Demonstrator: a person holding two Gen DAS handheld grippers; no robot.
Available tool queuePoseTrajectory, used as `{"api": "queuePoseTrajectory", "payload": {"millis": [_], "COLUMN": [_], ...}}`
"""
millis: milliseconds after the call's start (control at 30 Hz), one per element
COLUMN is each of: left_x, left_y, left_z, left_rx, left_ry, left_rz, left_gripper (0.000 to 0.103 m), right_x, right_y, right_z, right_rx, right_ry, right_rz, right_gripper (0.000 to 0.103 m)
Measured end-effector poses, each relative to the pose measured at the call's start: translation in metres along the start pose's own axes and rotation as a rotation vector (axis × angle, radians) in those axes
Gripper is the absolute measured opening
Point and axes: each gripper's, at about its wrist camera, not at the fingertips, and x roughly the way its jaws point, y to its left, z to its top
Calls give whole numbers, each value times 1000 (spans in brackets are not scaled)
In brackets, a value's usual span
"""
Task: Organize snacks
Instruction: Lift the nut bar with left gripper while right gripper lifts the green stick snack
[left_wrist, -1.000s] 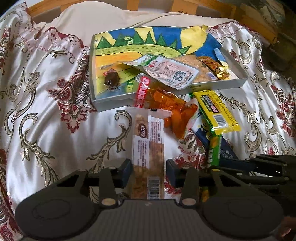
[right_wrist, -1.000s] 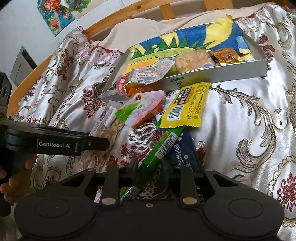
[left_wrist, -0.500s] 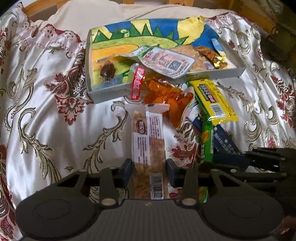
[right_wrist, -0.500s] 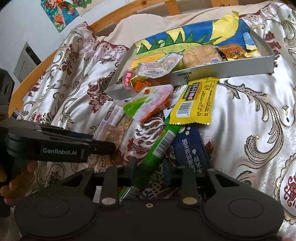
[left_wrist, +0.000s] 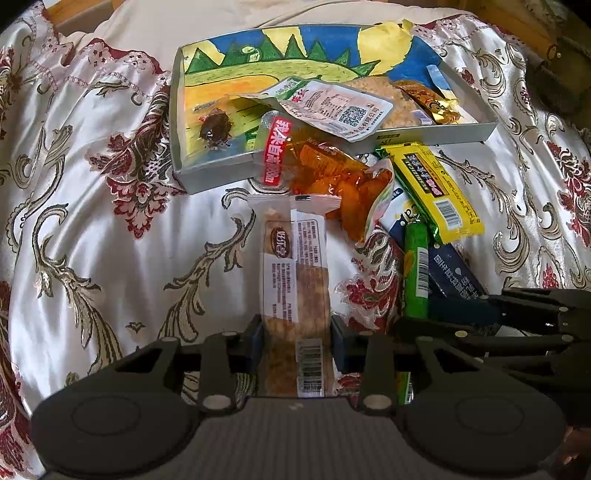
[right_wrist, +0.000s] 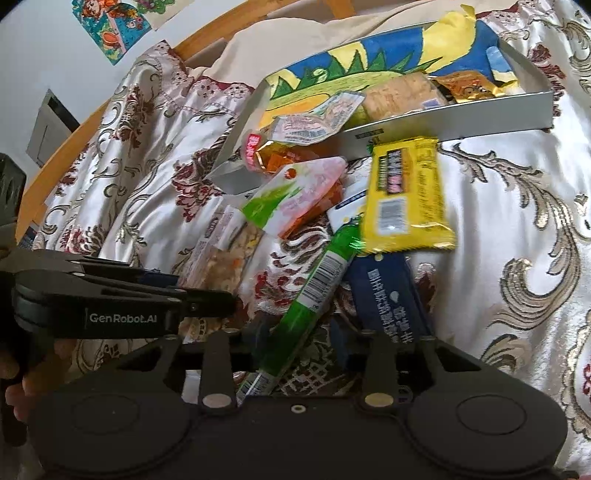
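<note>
A clear-wrapped cracker bar (left_wrist: 293, 266) lies lengthwise on the bedspread. My left gripper (left_wrist: 296, 341) is closing on its near end, with both pads against the wrapper. A green stick packet (right_wrist: 317, 280) runs slantwise between the fingers of my right gripper (right_wrist: 299, 339). That gripper's jaws are closing, and a strip of bedspread still shows beside the right pad. The painted snack box (left_wrist: 424, 134) stands beyond, holding a white packet (left_wrist: 332, 107) and several other snacks. In the right wrist view the left gripper (right_wrist: 207, 306) reaches in from the left over the cracker bar (right_wrist: 221, 258).
An orange bag (left_wrist: 332, 173) leans on the box's front wall. A yellow packet (left_wrist: 436, 192) and a dark blue packet (left_wrist: 454, 273) lie beside the green stick (left_wrist: 416, 273). The right gripper (left_wrist: 480, 317) crowds the lower right. A wooden bed frame (right_wrist: 221, 29) borders the floral bedspread.
Hardly anything. Both grippers stay over the same two packets. The box sits slightly higher in the left wrist picture and slightly further right in the right wrist picture.
</note>
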Motion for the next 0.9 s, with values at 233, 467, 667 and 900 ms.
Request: {"api": "queuePoseTrajectory", "payload": {"millis": [233,467,667,900], "left_x": [-2,-10,-16,-16], "left_y": [0,3,2,3], "left_z": [-1,-5,-8,-9], "left_rx": [-10,-58,-80,-92], "left_ry": [-5,-11,-23,-19], "left_rz": [-3,-9,-6,7], "left_gripper": [39,39,39,39], "right_x": [2,-5,-1,4], "right_y": [0,10,17,10], "right_z": [-1,-2,-6,-5], "right_rx": [12,-54,-133,-79], "right_ry": [3,-31,-10,5], "right_rz": [33,-16,-67,-31], "right_gripper": [27,23,22,29]}}
